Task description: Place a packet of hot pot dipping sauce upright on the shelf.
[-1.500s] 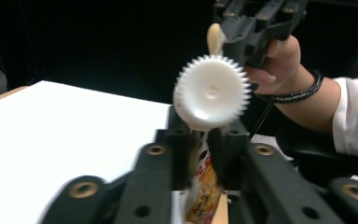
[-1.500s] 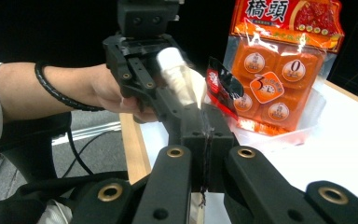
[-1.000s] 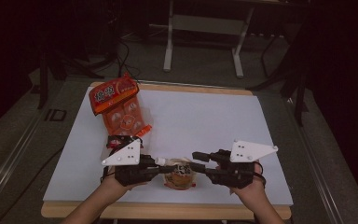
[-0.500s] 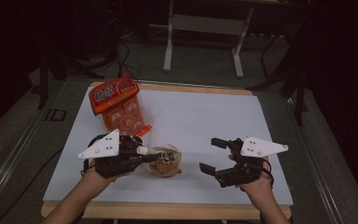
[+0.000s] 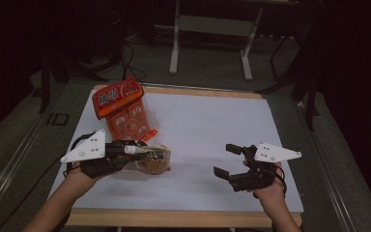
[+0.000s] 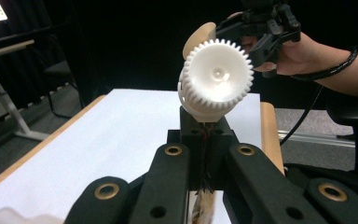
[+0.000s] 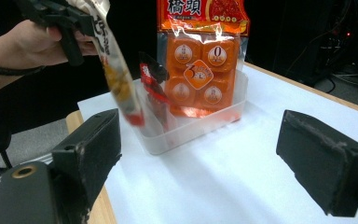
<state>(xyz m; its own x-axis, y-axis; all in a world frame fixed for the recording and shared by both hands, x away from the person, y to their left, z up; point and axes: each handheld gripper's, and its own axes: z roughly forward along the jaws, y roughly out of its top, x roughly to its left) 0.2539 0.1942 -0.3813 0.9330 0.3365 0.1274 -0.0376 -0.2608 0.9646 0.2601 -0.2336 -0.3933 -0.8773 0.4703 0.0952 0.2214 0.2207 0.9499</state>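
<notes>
Between the jaws of the left gripper a pouch is clamped by its top edge, just under its white ribbed cap; in the left gripper view the jaws are seen pressed together on the thin seam, with the cap standing above them. In the high view the pouch is held low at the front left of the table, its body hanging to the right of the jaws, just in front of a clear tray. In the right gripper view the pouch is seen dangling from the left gripper beside the tray's near corner; whether it touches the tray cannot be told. An orange pack of round portions is stood in the tray, leaning back, and a small red packet is tucked in beside it. The left hand is wrapped round the left gripper's grip, the forearm coming in from the bottom edge. The jaws of the right gripper are spread wide with nothing between them, as the right gripper view shows with bare white table between the two pads. This gripper is held by the right hand near the front right of the table, well apart from the pouch and the tray.
</notes>
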